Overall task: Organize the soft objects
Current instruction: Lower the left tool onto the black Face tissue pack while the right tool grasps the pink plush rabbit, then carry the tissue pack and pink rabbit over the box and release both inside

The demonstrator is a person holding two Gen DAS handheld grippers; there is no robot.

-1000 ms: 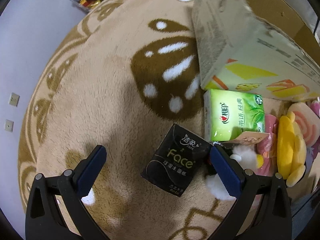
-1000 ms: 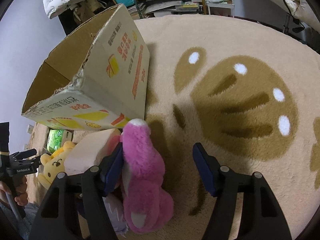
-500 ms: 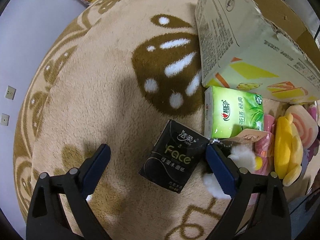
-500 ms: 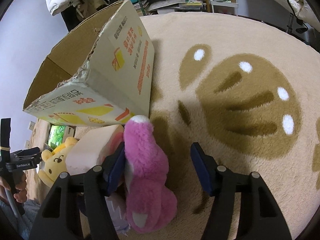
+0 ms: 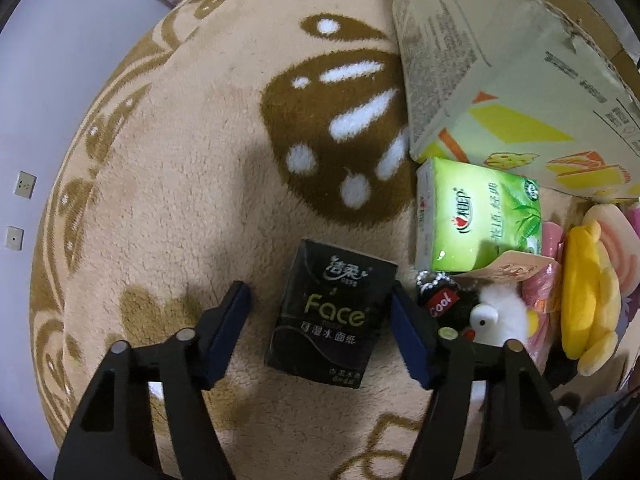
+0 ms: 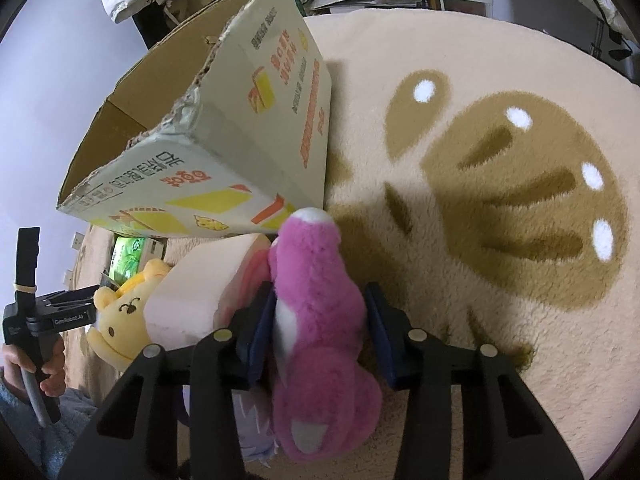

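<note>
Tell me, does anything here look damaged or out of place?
Yes. The cardboard box has a ragged, torn top edge and looks tilted rather than square on the rug. The soft toys and tissue packs lie jumbled beside it, not inside.

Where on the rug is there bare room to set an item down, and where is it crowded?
Bare rug lies left of the black tissue pack and cardboard box, and again right of the pink plush toward the dark pattern. Crowded: below the box, where the green tissue pack, yellow plush and white plush bunch together.
</note>
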